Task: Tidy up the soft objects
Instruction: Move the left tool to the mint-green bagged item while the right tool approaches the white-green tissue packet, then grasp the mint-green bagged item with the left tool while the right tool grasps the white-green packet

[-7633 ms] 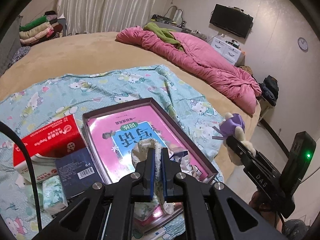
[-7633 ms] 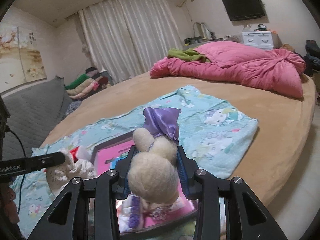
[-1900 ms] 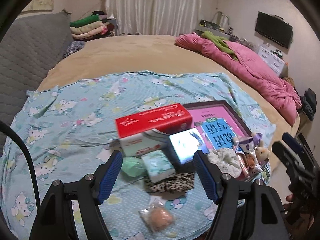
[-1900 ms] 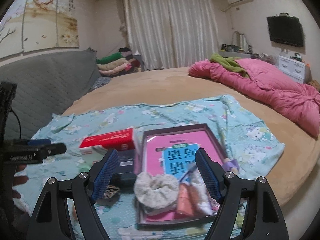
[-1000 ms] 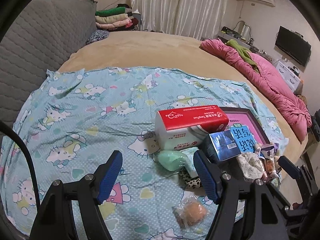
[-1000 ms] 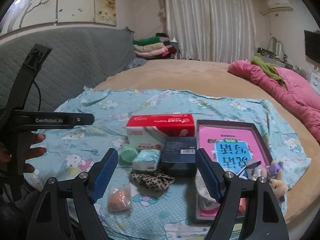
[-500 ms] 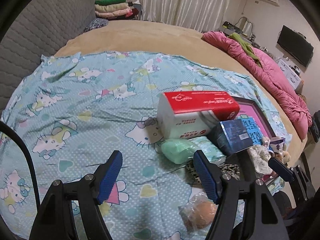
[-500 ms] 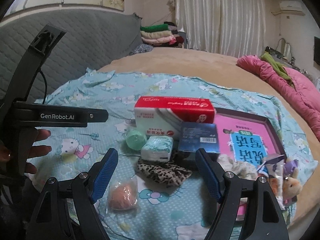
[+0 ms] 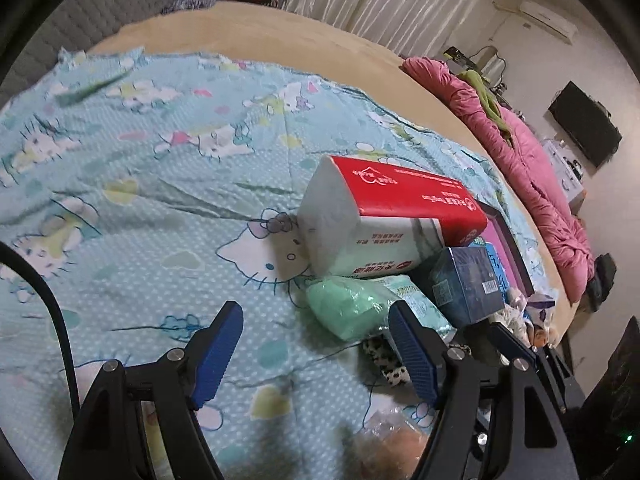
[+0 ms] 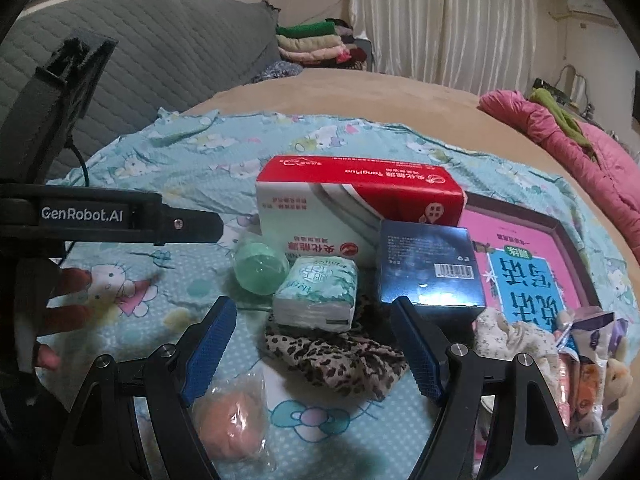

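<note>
Left gripper: fingers spread wide, holding nothing, hovering over the cartoon-print sheet just short of the green soft ball.

Right gripper: fingers also wide apart and empty, framing the leopard-print cloth and the small tissue pack.

The bagged orange sponge lies beside the right gripper's left finger, contact unclear.

Behind the cloth: red tissue box, with the dark blue box touching its front right.

The framed tray sits near the bed's right edge, with a cream scrunchie and plush toy at its near end.

Open sheet left of the cluster; left side bounded by the grey headboard.
</note>
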Demonstrator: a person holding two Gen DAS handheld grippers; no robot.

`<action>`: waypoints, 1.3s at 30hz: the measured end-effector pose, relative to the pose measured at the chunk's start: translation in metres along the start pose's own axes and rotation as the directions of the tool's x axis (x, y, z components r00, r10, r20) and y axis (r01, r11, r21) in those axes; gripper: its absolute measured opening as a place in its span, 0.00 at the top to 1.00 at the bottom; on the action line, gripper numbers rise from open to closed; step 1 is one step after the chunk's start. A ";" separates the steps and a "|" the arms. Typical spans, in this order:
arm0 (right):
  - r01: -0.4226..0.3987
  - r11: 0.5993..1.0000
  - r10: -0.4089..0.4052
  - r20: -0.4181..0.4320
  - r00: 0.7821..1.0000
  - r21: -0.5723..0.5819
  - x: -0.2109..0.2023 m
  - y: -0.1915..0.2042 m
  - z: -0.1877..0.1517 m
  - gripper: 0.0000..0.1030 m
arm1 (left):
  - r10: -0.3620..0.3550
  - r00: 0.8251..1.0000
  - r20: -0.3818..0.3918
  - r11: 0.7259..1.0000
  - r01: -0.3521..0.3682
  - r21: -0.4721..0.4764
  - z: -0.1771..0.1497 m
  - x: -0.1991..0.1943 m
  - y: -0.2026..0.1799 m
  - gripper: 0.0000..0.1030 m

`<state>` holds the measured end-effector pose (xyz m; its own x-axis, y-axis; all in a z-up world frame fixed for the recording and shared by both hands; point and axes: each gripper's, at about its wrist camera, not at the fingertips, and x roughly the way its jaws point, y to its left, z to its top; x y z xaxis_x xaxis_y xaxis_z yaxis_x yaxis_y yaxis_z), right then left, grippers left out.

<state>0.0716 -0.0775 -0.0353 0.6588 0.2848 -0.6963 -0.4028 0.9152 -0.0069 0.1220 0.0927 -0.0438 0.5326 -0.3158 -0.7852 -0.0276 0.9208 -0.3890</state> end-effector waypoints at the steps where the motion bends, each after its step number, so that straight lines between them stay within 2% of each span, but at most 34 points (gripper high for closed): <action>1: 0.002 1.000 -0.002 -0.002 1.000 -0.004 0.003 0.001 0.001 0.22 | -0.008 1.000 -0.007 1.000 0.008 -0.011 0.001 0.004 0.002 0.27; 8: 0.032 0.999 -0.033 -0.014 0.999 -0.042 0.018 0.010 0.005 0.22 | -0.097 0.992 -0.075 0.992 0.090 -0.091 0.004 0.028 0.011 0.27; 13: 0.049 0.996 -0.050 -0.012 0.999 -0.075 0.021 0.017 0.006 0.22 | -0.130 0.986 -0.102 0.983 0.115 -0.139 0.008 0.043 0.016 0.27; 22: 0.097 0.988 -0.105 -0.064 0.992 -0.117 0.039 0.023 0.004 0.23 | -0.230 0.966 -0.121 0.955 0.200 -0.221 0.015 0.065 0.024 0.27; 25: 0.127 0.982 -0.142 -0.106 0.984 -0.137 0.052 0.024 0.005 0.29 | -0.239 0.962 -0.130 0.952 0.206 -0.225 0.016 0.069 0.025 0.27; 29: 0.127 0.983 -0.147 -0.152 0.977 -0.134 0.066 0.022 0.003 0.36 | -0.251 0.958 -0.139 0.948 0.215 -0.234 0.017 0.072 0.026 0.27; 35: 0.138 0.986 -0.148 -0.119 0.982 -0.091 0.072 0.011 0.010 0.50 | -0.276 0.950 -0.143 0.938 0.234 -0.256 0.017 0.078 0.030 0.27; 39: 0.121 0.990 -0.129 -0.114 0.985 -0.076 0.074 0.006 0.013 0.53 | -0.295 0.945 -0.144 0.930 0.250 -0.269 0.016 0.081 0.031 0.27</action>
<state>0.1259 -0.0470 -0.0776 0.6287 0.1302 -0.7667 -0.3677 0.9185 -0.1456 0.1777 0.0991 -0.1116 0.3897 -0.6029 -0.6961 -0.1207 0.7160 -0.6876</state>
